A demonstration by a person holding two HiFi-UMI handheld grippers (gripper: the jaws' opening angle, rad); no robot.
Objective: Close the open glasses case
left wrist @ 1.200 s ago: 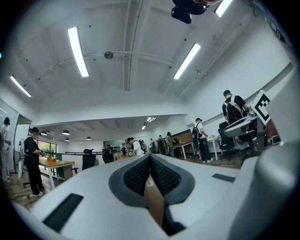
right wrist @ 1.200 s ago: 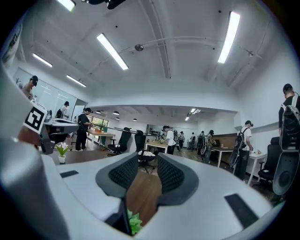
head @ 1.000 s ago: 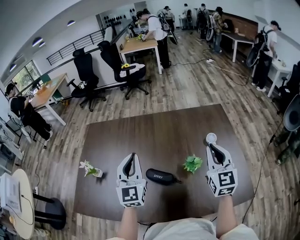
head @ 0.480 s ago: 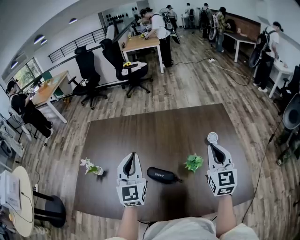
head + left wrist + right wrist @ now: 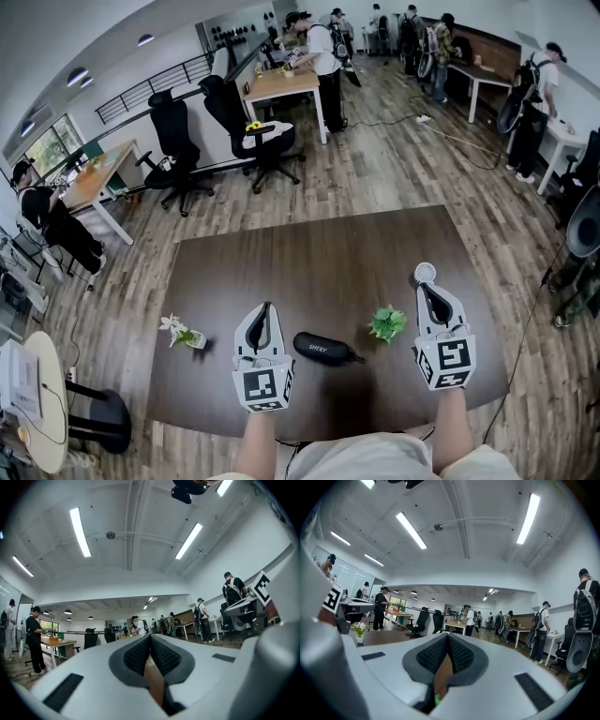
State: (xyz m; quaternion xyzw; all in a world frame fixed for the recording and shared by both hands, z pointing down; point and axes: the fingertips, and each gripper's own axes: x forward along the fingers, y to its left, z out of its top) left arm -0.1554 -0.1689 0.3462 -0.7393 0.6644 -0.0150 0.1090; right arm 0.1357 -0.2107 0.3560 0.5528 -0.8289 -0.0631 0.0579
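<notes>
Left tongs (image 5: 265, 309), black glasses case (image 5: 322, 349) and right tongs (image 5: 423, 291) line up across the near part of the dark surface (image 5: 319, 258).
At far left stands a small flowering pot (image 5: 180, 335). Next come the left tongs, pads pressed together on nothing. Just right of them lies the case, apparently with its lid down and untouched. A small green plant (image 5: 386, 324) stands near its right end. The right tongs are likewise closed and empty, with 1 white round object (image 5: 425, 273) just beyond their tip.
</notes>
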